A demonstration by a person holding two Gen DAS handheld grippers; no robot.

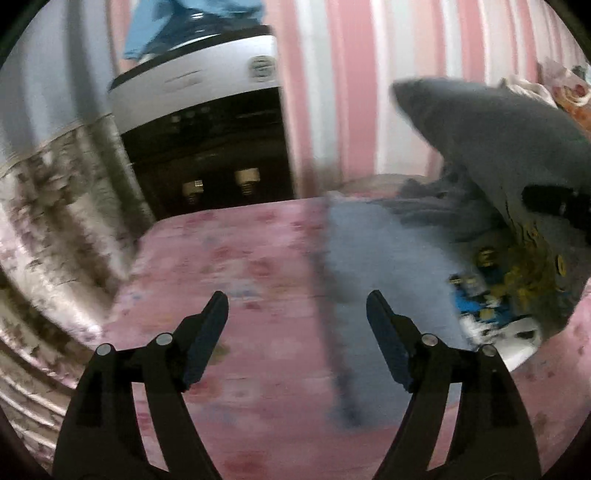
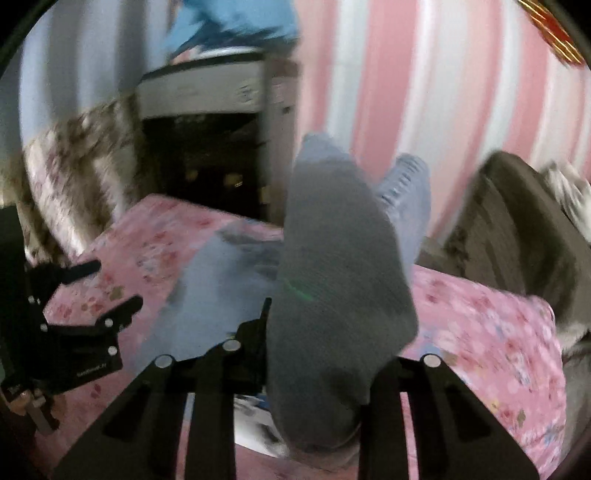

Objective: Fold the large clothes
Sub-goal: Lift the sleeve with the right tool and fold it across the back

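A grey sweatshirt (image 1: 376,280) with a blue and yellow print (image 1: 509,284) lies on the pink floral bed sheet (image 1: 240,266). My left gripper (image 1: 297,314) is open and empty, low over the sheet at the garment's left edge. My right gripper (image 2: 314,332) is shut on a fold of the grey sweatshirt (image 2: 332,280) and holds it lifted, so the cloth hides the fingertips. The raised part also shows at the right of the left wrist view (image 1: 498,125), with the right gripper's black finger (image 1: 554,203) on it. The left gripper (image 2: 99,291) shows at the left of the right wrist view.
A black and white appliance (image 1: 207,147) stands past the bed's far edge, with blue cloth (image 1: 192,22) on top. A patterned curtain (image 1: 55,206) hangs at the left. A pink and white striped wall (image 2: 424,92) is behind. A dark headboard (image 2: 524,229) is at the right.
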